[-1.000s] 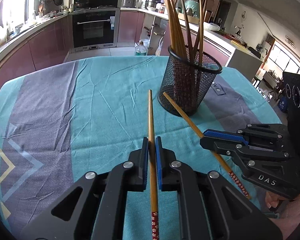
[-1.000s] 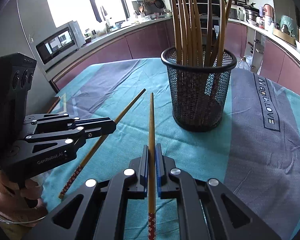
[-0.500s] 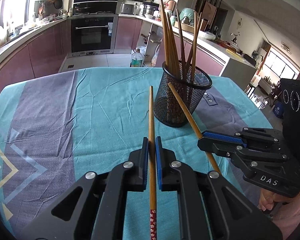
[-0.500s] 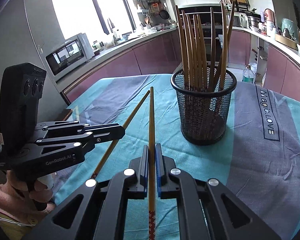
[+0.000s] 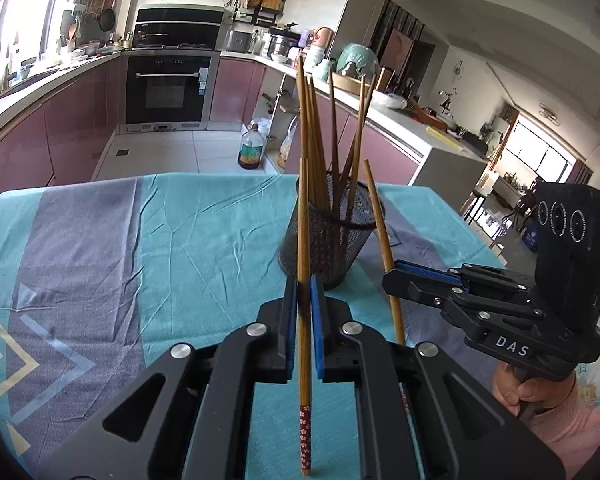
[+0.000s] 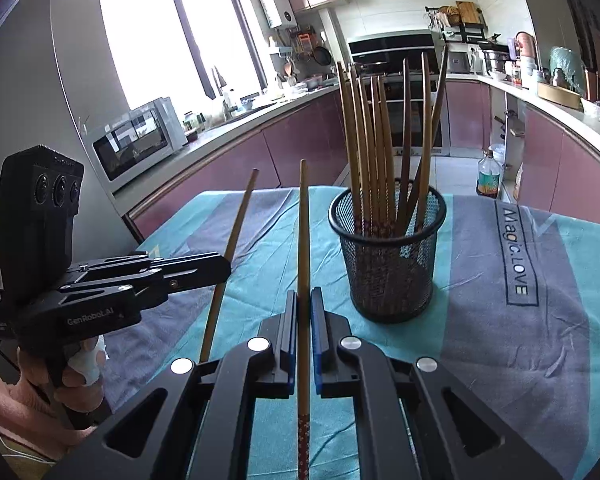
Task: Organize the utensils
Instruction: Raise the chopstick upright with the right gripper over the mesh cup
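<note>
Both claws are clenched, each on a single chopstick: the left gripper (image 5: 304,292) pinches the left chopstick (image 5: 303,248) between its blue pads, and the right gripper (image 6: 304,304) pinches the right chopstick (image 6: 303,240) in the same way. Largest in the scene, the tablecloth (image 5: 160,240), teal with grey-purple bands and a pale geometric motif at one edge, covers the table beneath both tools; lettering is printed on the grey band seen in the right wrist view. On this cloth stands the mesh holder (image 6: 388,256), a black wire cup set upright ahead of both grippers and already filled with a sheaf of brown chopsticks (image 6: 376,152) that lean at varied angles above its rim. Each held chopstick runs lengthwise through its gripper, clear of the cloth, the plain tapered tip pointing forward and upward toward the holder and the red, flower-patterned butt trailing back beneath the camera. In the left wrist view the left chopstick crosses in front of the holder's left wall, while the right chopstick rises just beside the holder's right rim; neither tip is inside the cup. A hand (image 5: 524,392) in a pink sleeve grips the right tool's handle.
</note>
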Tool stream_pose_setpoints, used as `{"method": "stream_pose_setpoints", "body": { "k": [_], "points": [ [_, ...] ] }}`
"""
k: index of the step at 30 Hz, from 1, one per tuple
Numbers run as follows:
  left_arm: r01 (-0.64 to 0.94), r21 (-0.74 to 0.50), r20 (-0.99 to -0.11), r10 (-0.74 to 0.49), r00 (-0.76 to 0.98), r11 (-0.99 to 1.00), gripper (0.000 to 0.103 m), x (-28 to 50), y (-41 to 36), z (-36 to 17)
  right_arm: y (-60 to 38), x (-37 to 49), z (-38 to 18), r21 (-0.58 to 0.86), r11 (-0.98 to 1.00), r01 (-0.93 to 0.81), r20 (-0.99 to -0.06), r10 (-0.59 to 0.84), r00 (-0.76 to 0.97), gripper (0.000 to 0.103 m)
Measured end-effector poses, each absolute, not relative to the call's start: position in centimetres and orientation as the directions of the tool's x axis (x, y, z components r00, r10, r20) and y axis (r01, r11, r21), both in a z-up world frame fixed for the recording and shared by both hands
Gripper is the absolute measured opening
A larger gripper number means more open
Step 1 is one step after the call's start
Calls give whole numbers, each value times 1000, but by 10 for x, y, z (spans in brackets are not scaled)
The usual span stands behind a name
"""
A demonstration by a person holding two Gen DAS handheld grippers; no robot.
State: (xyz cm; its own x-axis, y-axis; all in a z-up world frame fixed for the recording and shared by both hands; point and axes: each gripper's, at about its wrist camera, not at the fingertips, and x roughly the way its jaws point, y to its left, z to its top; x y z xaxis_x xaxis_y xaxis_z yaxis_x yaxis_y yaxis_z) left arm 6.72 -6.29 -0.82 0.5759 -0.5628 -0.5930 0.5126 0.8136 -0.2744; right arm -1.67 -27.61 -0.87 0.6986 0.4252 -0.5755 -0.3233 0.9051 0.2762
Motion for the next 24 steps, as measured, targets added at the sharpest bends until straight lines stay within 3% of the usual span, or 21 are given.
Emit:
{"method": "stream_pose_setpoints", "body": {
  "k": [24],
  "points": [
    [568, -320, -443, -650, 618, 758, 7, 75, -61, 56, -312, -7, 47, 265, 916, -300, -424, 390, 818, 5]
  ]
}}
